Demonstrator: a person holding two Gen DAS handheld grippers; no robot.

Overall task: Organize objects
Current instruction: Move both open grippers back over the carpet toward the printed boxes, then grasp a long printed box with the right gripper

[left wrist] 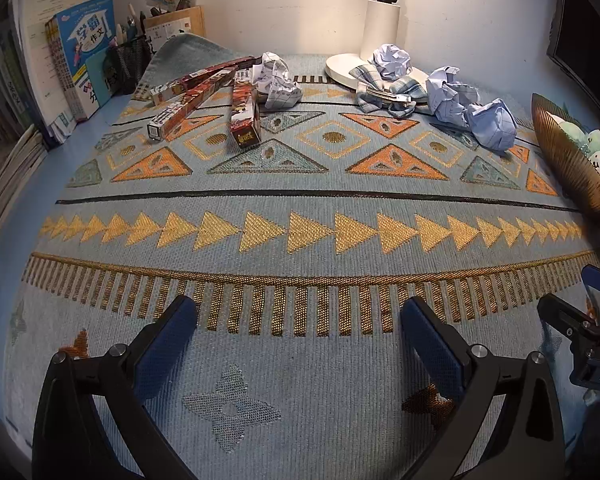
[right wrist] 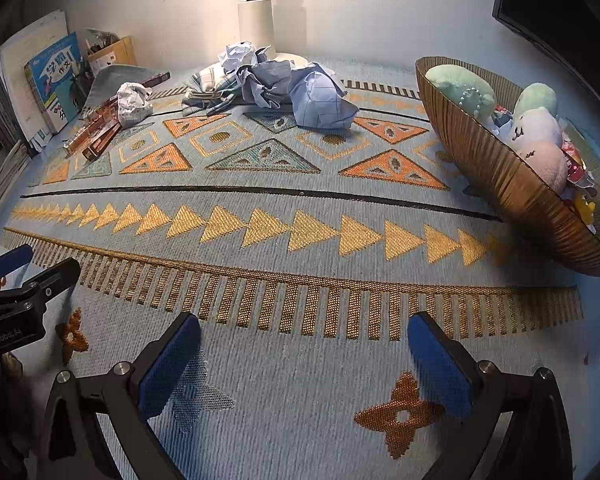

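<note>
1. Three long red printed boxes (left wrist: 204, 96) lie fanned out on the woven mat (left wrist: 300, 208) at about 11 o'clock in the left wrist view, their far ends close together and their near ends spread apart.
2. Four crumpled paper balls show there: a white one (left wrist: 278, 84) touching the boxes' far ends, a pale one (left wrist: 392, 60) on the lamp base (left wrist: 340, 66) at 12 o'clock, and two bluish ones (left wrist: 452, 94) (left wrist: 494, 122) side by side at 1 o'clock.
3. One plaid cloth bow (left wrist: 384, 92) lies between the lamp base and the bluish balls.
4. One ribbed golden bowl (right wrist: 512, 184) sits at 2 o'clock in the right wrist view, holding at least four plush toys (right wrist: 536, 128) and some small wrapped bits I cannot count.
5. The left tongs (left wrist: 298, 320) are spread wide and hold nothing, low over the mat at 6 o'clock.
6. The right tongs (right wrist: 304, 338) are likewise spread apart and bare.
7. The mat covers a blue tabletop (left wrist: 112, 108); upright books (left wrist: 84, 48) and one mesh pen cup (left wrist: 128, 62) stand at 10 o'clock against a white wall (left wrist: 280, 0).
</note>
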